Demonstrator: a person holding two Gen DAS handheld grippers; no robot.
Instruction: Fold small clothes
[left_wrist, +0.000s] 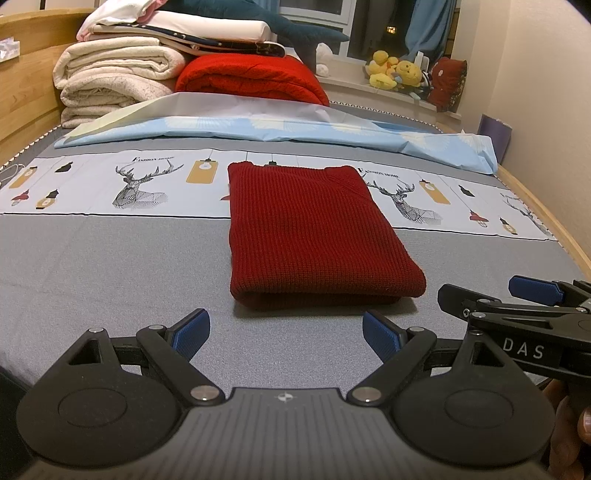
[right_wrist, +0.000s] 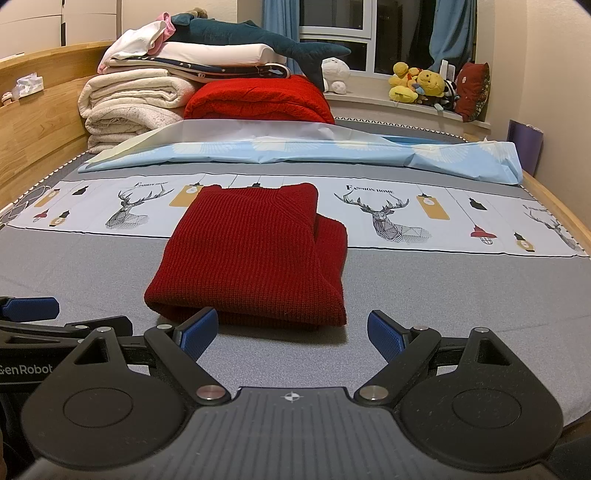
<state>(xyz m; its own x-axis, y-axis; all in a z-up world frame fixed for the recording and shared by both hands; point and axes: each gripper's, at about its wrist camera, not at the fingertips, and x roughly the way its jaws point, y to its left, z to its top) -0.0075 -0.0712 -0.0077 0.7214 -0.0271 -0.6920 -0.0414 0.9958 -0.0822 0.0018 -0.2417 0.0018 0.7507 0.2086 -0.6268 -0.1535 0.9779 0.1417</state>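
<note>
You are holding the left hand-held gripper (left_wrist: 286, 338) and right hand-held gripper (right_wrist: 291, 332) with fingers spread apart, gripping nothing, just short of the folded red sweater (right_wrist: 255, 258) lying on the bed (right_wrist: 461, 295).

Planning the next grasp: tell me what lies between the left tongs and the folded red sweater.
Nothing: only bare grey bedsheet lies between the open left tongs and the near edge of the red sweater, as the left wrist view shows.
</note>
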